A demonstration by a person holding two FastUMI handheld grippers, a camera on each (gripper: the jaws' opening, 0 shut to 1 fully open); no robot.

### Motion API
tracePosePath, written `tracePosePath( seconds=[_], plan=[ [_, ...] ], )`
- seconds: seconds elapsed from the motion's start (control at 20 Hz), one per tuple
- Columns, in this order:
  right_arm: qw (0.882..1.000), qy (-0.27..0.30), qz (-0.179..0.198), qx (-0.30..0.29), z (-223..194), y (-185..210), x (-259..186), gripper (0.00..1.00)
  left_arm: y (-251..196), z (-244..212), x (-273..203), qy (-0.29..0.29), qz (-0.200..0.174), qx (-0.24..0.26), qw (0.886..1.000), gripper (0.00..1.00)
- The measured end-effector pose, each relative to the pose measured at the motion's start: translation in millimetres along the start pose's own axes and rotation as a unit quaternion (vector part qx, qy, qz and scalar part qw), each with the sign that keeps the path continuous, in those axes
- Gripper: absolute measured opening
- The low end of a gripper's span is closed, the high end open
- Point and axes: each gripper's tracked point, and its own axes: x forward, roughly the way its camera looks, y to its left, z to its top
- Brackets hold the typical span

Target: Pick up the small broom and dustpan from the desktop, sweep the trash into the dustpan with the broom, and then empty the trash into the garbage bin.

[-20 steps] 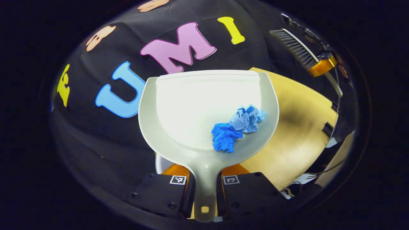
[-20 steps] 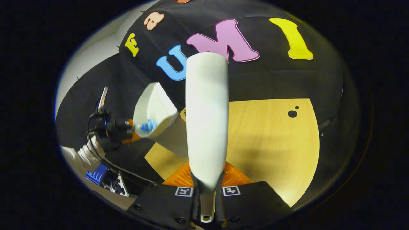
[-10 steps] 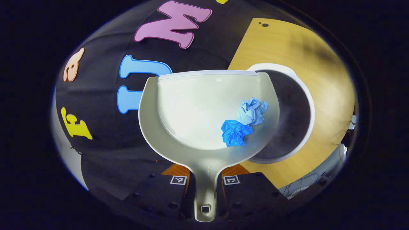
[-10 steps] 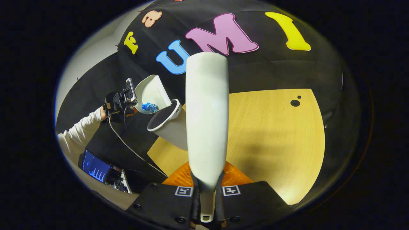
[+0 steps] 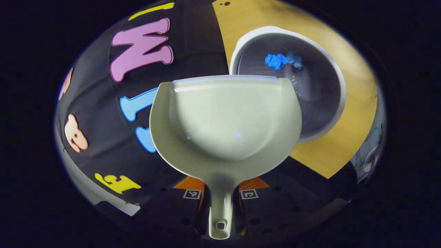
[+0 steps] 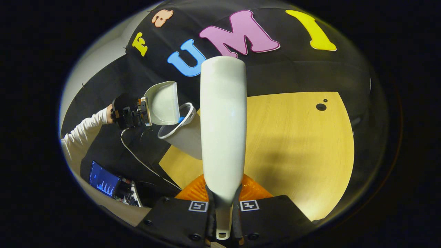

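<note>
My left gripper is shut on the handle of the pale dustpan, whose scoop is bare and tipped over the grey garbage bin. Two crumpled blue paper balls lie inside the bin. In the right gripper view the dustpan tilts steeply above the bin at the table's left corner, held by the left gripper. My right gripper is shut on the handle of the white broom, which points straight ahead over the wooden desktop.
A person's white sleeve reaches in from the left. A lit screen and cables sit low at the left, off the table. Two dark round marks are on the desktop near its far right corner.
The left gripper has tipped the dustpan forward over the bin. The two blue paper balls slid out of the scoop and now lie in the bin. The right gripper with the broom has barely moved.
</note>
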Motion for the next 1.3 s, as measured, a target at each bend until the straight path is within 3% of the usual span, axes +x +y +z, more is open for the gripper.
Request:
tracePosePath(
  seconds=[0.15, 0.25, 0.35, 0.4, 0.5, 0.6, 0.65, 0.75, 0.9, 1.0, 1.1, 1.2, 1.25, 1.3],
  plan=[
    [1.000, 0.003, 0.002, -0.001, -1, 2, 7, 0.19, 10, -10, 2, 0.006, 0.028, 0.076, 0.997, 0.25],
    [1.000, 0.007, -0.002, -0.006, -2, 1, 10, 0.19, 11, -6, 3, -0.004, 0.043, 0.076, 0.996, 0.26],
    [1.000, 0.010, -0.002, -0.009, -2, 4, 13, 0.19, -5, -3, 3, -0.022, -0.002, -0.024, 0.999, 0.25],
    [1.000, 0.011, 0.000, -0.008, -3, 8, 12, 0.19, -12, 3, 0, -0.036, -0.027, -0.090, 0.995, 0.25],
    [1.000, 0.005, -0.001, -0.003, 3, 11, 13, 0.19, -18, 25, -4, -0.066, -0.059, -0.202, 0.975, 0.25],
    [1.000, -0.008, -0.007, 0.007, 18, 13, 14, 0.19, -14, 44, -18, -0.103, -0.081, -0.297, 0.946, 0.25],
    [1.000, -0.017, -0.015, 0.011, 27, 14, 14, 0.19, -15, 57, -23, -0.127, -0.107, -0.351, 0.921, 0.25],
    [0.998, -0.042, -0.033, 0.022, 50, 13, 15, 0.19, -12, 91, -40, -0.181, -0.173, -0.456, 0.854, 0.25],
    [0.994, -0.075, -0.061, 0.056, 79, 12, 19, 0.19, -2, 145, -79, -0.239, -0.235, -0.551, 0.764, 0.23],
    [0.991, -0.083, -0.080, 0.067, 84, 11, 24, 0.19, -6, 181, -97, -0.262, -0.274, -0.585, 0.717, 0.25],
    [0.988, -0.070, -0.119, 0.067, 74, -1, 32, 0.19, -20, 217, -114, -0.249, -0.344, -0.614, 0.666, 0.25],
    [0.984, -0.040, -0.154, 0.082, 50, -17, 44, 0.19, -37, 262, -133, -0.237, -0.428, -0.647, 0.585, 0.25],
    [0.981, -0.012, -0.168, 0.097, 31, -21, 53, 0.19, -51, 280, -144, -0.227, -0.462, -0.658, 0.550, 0.25],
    [0.977, 0.021, -0.177, 0.113, 8, -27, 64, 0.19, -68, 297, -151, -0.206, -0.491, -0.658, 0.532, 0.25]
  ],
)
